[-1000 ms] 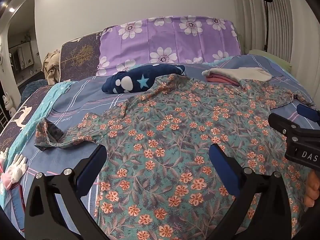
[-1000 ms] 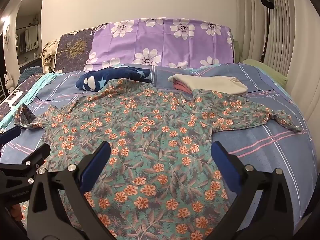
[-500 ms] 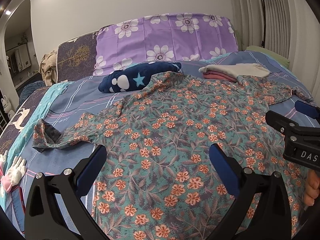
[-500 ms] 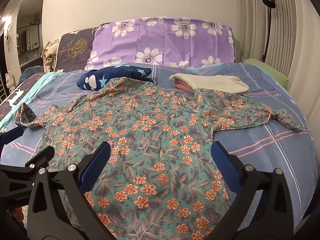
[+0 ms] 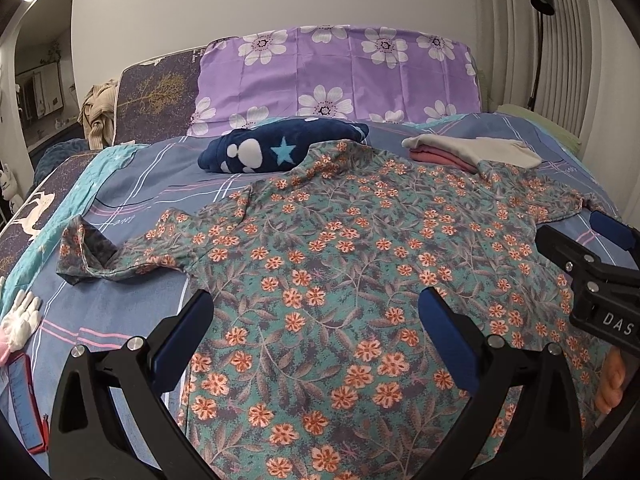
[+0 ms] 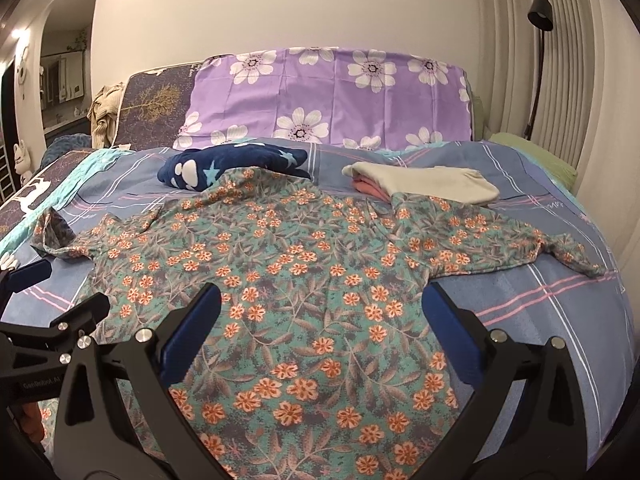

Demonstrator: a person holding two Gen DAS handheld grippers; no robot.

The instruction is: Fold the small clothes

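Left wrist view: floral shirt lies spread flat, back up, across the middle of the bed, both sleeves out at 9 and 3 o'clock. Likely laid out this way so sleeves can be turned inward first. No fold made yet on it.

Left gripper hovers over the hem, jaws spread wide, holding nothing. Right gripper likewise spread and empty, beside it toward 3 o'clock.

At 12 o'clock, a navy star-print piece touches the collar. At 1 o'clock, a cream-and-pink folded stack, probably finished items parked clear of the working area.

Red phone at 8 o'clock.
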